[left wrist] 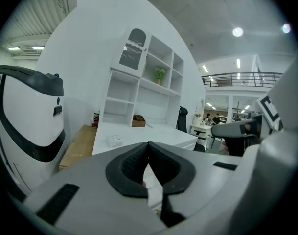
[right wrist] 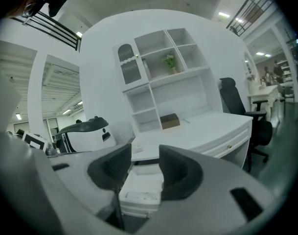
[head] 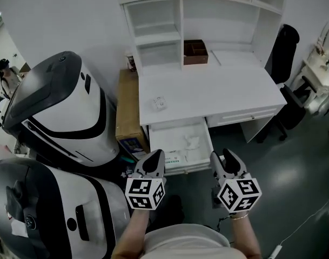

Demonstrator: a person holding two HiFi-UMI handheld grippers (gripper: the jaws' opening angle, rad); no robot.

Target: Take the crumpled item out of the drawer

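Under the white desk [head: 218, 90] the left drawer [head: 155, 144] stands pulled out. A crumpled white item [head: 192, 141] lies in its right half, next to flat white packs [head: 172, 156]. My left gripper [head: 155, 157] hovers shut and empty over the drawer's front left corner; its pads [left wrist: 139, 163] meet at the tips. At the drawer's front right corner, my right gripper [head: 222, 161] is open with nothing between its pads [right wrist: 175, 168]. The right gripper view shows the open drawer [right wrist: 141, 185] through the gap of that gripper [right wrist: 145, 156].
A small white object [head: 159, 103] lies on the desktop and a brown box [head: 195, 52] sits in the hutch. A cardboard box [head: 128, 112] and large white-and-black machines [head: 61, 112] crowd the left. A black office chair [head: 283, 53] stands at the right. The right drawer [head: 245, 116] is closed.
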